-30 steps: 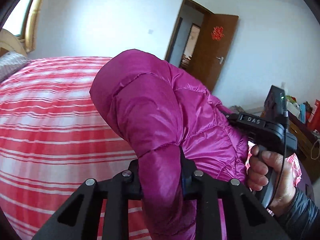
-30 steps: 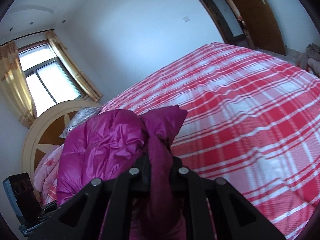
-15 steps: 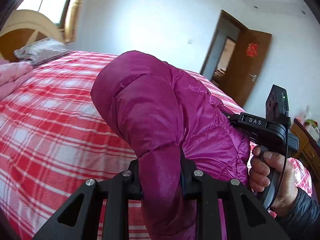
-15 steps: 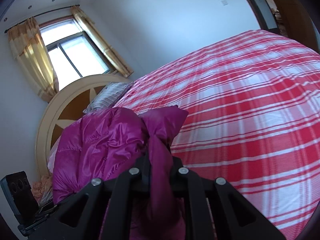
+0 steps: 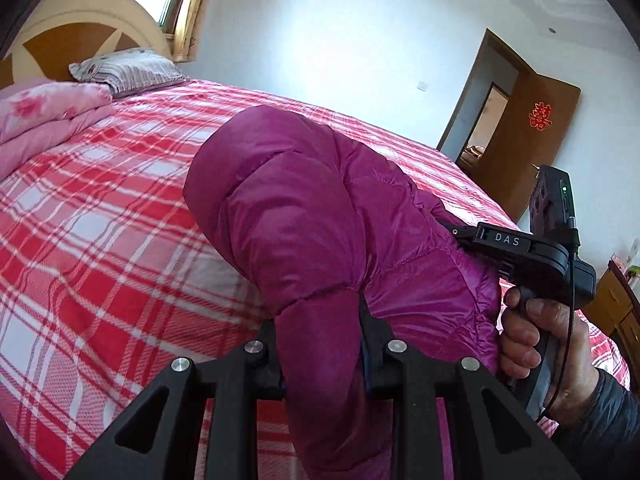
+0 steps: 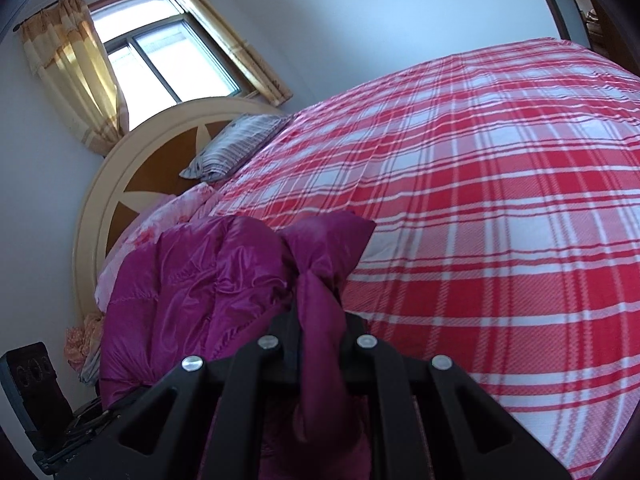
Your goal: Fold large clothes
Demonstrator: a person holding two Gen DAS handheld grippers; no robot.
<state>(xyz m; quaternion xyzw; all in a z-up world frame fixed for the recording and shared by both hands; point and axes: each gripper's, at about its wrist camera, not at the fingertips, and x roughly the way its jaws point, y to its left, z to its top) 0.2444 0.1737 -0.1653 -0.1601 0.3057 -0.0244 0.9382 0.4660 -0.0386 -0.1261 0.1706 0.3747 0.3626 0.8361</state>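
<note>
So both our tongs are busy right now: the left tongs (image 5: 322,344) are pinched tight on a thick puffy roll of the magenta down jacket (image 5: 320,216), and the right tongs (image 6: 320,332) are clamped on another bunched bit of the same jacket (image 6: 208,276). The jacket hangs in the air between the two, all bundled up and lumpy, above the red plaid bed (image 5: 100,240). Our right hand (image 5: 540,340) on its handle shows just past the fabric. Further out there's a striped pillow (image 5: 128,68) and a pink quilt (image 5: 44,112) by the headboard. Progress-wise, we'd say it's early: no neat fold is visible yet. Looks like we still need to spread it flat on the bed, then do all the folding.
</note>
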